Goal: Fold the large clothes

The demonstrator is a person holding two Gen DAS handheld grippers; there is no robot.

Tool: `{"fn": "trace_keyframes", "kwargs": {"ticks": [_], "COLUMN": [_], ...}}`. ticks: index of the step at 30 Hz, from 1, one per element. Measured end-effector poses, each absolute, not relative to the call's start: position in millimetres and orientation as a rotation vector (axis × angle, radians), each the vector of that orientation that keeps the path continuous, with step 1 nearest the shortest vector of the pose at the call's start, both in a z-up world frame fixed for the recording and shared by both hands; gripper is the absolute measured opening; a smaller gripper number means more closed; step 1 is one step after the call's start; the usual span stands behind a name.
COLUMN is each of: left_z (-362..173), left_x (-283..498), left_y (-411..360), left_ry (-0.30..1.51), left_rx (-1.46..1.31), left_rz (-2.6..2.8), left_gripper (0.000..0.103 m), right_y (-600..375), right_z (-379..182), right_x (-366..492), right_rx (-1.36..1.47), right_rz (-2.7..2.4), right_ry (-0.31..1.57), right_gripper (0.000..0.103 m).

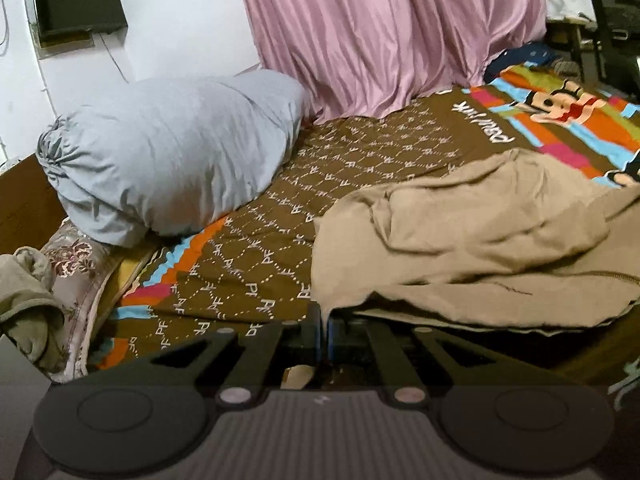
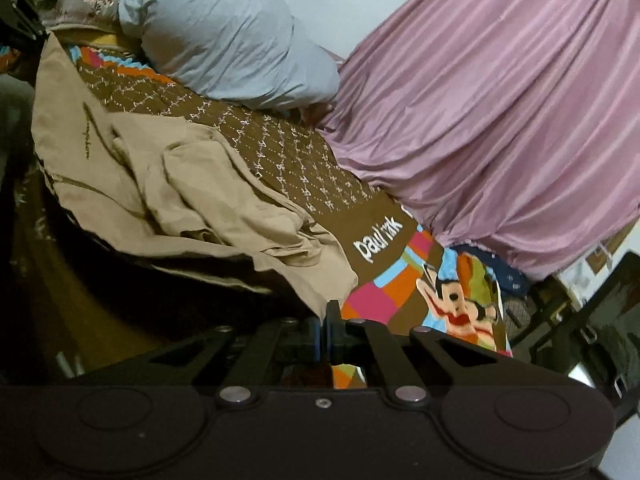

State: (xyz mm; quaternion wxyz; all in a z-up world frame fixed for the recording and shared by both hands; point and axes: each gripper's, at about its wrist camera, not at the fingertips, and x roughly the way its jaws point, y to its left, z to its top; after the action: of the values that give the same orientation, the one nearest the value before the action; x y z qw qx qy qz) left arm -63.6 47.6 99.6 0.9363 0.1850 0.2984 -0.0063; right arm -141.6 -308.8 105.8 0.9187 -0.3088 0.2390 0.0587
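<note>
Left wrist view: the left hand-held gripper is clenched on the near edge of the tan garment, which lies rumpled at centre right on the bed.

Right wrist view: the right hand-held gripper pinches the tan garment's other corner at lower centre. Raising both evenly should keep the hem taut.

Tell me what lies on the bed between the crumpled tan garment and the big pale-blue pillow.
Only bare brown patterned bedsheet lies between the tan garment and the pale-blue pillow, as both wrist views show.
</note>
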Motion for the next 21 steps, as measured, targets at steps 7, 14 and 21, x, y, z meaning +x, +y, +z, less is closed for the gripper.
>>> {"fn": "trace_keyframes", "kwargs": {"ticks": [7,14,21], "left_z": [108.7,93.5,36.0], "left_x": [-1.0,106.6,213.3], "left_y": [28.4,9.5,9.1], "left_ry": [0.564,0.567,0.684], "left_rx": [0.442,0.518,0.535], "left_rz": [0.018,0.02,-0.003], "left_gripper": [0.004,0.004,0.007], "right_y": [-317.2,-330.1,-348.4], "right_z": [111.7,86.8,33.3], "right_x": [-95.9,14.6,108.8], "right_rx": [-0.614,-0.655,-0.566], "right_rz": [0.103,0.064,0.015], "right_ry": [0.47,0.492,0.596], "right_gripper": [0.002,0.004,0.007]}}
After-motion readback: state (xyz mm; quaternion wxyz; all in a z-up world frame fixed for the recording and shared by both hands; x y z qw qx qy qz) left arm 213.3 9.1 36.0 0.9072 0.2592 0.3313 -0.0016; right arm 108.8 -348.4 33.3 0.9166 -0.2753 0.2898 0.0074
